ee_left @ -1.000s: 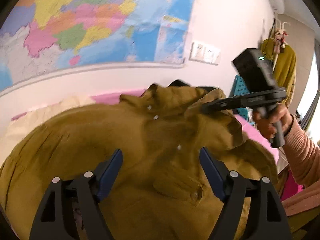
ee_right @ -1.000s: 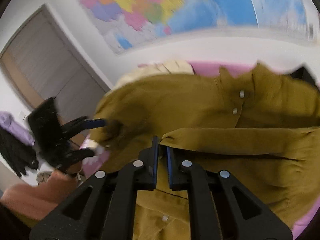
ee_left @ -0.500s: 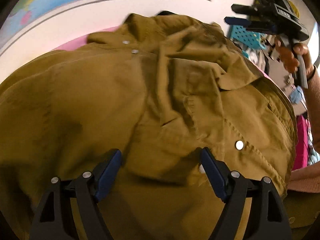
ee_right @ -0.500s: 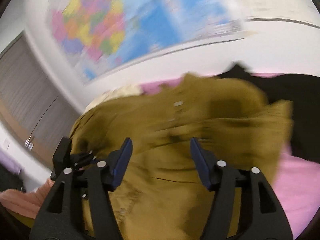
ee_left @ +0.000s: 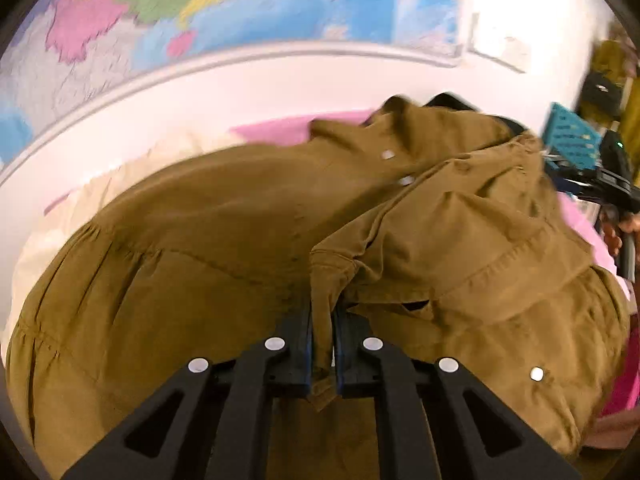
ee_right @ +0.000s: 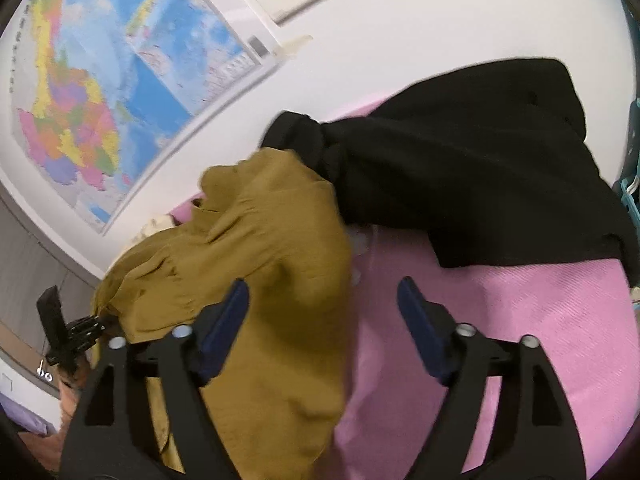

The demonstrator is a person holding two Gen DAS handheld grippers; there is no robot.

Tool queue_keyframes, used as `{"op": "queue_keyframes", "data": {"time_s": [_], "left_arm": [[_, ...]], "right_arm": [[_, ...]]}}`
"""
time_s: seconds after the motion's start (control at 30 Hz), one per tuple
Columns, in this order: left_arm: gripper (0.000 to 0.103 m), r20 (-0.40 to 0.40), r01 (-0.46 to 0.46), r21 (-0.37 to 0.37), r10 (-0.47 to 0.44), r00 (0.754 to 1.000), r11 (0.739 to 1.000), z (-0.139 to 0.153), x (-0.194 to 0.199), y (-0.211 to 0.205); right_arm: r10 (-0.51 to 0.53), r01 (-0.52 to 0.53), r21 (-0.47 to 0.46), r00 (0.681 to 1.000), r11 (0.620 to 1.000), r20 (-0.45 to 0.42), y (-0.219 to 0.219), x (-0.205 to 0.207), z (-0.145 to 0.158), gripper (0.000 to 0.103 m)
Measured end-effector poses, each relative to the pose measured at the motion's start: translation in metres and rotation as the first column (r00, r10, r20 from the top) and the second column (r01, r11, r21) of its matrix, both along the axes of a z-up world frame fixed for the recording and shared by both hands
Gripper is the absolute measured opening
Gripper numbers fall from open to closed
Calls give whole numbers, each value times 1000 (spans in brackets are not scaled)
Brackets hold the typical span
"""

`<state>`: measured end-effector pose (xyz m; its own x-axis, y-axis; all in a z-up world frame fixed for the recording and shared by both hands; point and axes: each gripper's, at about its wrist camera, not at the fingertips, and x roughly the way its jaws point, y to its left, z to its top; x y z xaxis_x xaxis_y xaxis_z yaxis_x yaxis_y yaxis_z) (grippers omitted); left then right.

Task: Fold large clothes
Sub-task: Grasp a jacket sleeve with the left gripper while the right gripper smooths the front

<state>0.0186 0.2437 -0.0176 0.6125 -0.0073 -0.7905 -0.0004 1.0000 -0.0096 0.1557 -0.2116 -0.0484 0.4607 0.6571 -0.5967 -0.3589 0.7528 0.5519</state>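
Pinching a fold of the olive shirt (ee_left: 224, 240), left hand-held gripper (ee_left: 322, 344) is closing on fabric; right hand-held gripper (ee_right: 324, 320) is opening, empty, over the shirt's edge on the pink mat (ee_right: 520, 320). Folding looks early: shirt bunched, mostly unfolded.

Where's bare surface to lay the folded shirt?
Bare pink cover lies ahead of the right hand-held gripper, bordered by the olive shirt and the black garment. Elsewhere the shirt spreads wide.
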Motion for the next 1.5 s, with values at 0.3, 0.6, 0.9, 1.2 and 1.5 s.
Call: {"op": "queue_keyframes", "data": {"time_s": [0.3, 0.6, 0.9, 1.2, 1.5], "left_arm": [[20, -57, -41, 73, 45, 997, 997, -16, 22, -13], [42, -43, -62, 95, 66, 997, 994, -19, 46, -13], [64, 128, -116, 92, 104, 986, 989, 20, -14, 7], [71, 142, -337, 11, 332, 932, 941, 22, -102, 78], [71, 137, -352, -145, 371, 919, 925, -15, -174, 87]], "right_arm": [[97, -98, -45, 995, 994, -28, 36, 22, -15, 10], [-38, 29, -208, 999, 978, -39, 29, 28, -14, 36], [23, 29, -206, 968, 978, 248, 48, -46, 71, 50], [569, -509, -292, 803, 809, 178, 237, -107, 53, 54], [581, -534, -344, 813, 772, 42, 306, -88, -7, 50]]}}
